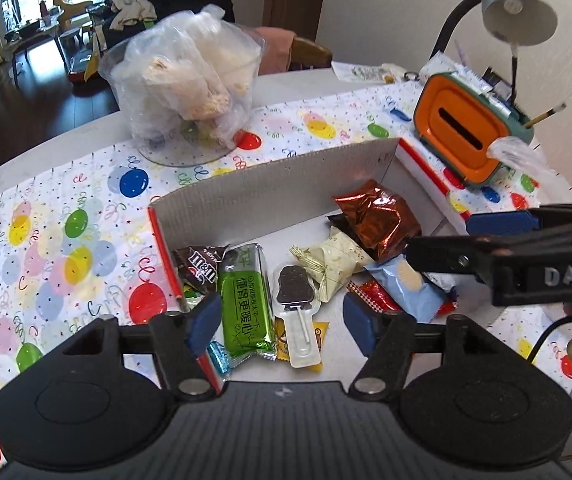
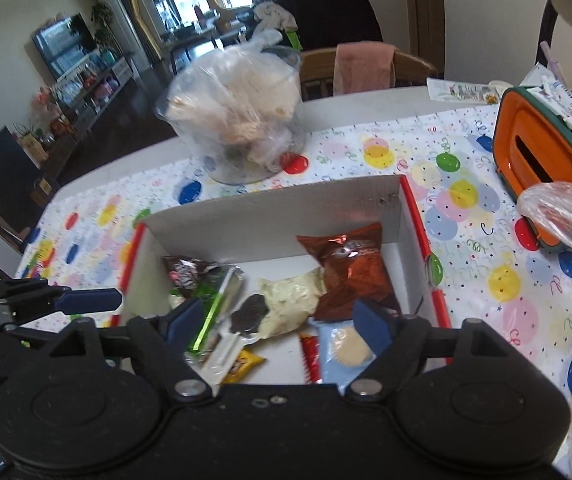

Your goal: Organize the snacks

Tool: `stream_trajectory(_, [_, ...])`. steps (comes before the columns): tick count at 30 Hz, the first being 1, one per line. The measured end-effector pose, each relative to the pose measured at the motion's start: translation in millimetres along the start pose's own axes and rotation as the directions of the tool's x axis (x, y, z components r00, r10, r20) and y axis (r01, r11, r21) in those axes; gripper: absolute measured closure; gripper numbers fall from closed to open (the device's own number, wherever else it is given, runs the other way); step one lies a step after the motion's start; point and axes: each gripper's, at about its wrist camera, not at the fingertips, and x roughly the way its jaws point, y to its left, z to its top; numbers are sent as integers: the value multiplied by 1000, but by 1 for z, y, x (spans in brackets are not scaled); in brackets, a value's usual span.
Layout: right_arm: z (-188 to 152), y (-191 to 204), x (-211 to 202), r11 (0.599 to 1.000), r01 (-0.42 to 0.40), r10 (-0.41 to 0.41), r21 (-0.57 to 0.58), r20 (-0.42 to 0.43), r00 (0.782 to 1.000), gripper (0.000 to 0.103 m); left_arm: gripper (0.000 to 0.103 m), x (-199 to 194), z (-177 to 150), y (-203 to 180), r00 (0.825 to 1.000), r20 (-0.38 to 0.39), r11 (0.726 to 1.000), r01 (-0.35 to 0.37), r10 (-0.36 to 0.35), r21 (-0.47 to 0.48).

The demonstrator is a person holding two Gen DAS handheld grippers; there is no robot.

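Snacks (image 1: 246,304) piled in white box (image 1: 270,188) at near bench edge; left claw (image 1: 282,320) and right claw (image 2: 278,320) held apart, empty, above box.

Your left gripper (image 1: 282,320) hangs open above the box (image 1: 286,184), green bar (image 1: 244,304) and lollipop (image 1: 296,300) below; the right gripper (image 1: 498,236) pokes in, holding nothing.

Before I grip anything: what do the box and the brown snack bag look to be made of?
The box looks like corrugated cardboard: matte grey walls with fine ribbing and a red edge. The brown snack bag looks like metallised foil or plastic film: glossy, sharply crinkled, with bright glints.
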Motion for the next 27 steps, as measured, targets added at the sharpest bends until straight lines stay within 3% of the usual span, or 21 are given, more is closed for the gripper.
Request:
stream_trajectory(3, [-7,10,-15,1000,-21,20,3,41,999,8,36,-14,-5,5,1000,28,1000,10,-10,-1])
stream_trajectory(13, [-28,37,-49,1000,-16,15,3,151,988,3,28,-55,-18,21,994,106,1000,14,-13,-8])
stream_trajectory(15, [-32,39,-55,1000,-10,8,6,172,985,0,23,-62,-20,23,992,126,1000,9,-8,-8])
stream_trajectory(23, [-47,49,-69,1000,11,-12,8,225,974,0,18,-84,-31,24,981,196,1000,3,-4,5])
stream_trajectory(27, [-53,53,-77,1000,24,-25,5,257,966,0,5,-90,-37,23,977,210,1000,18,-20,11])
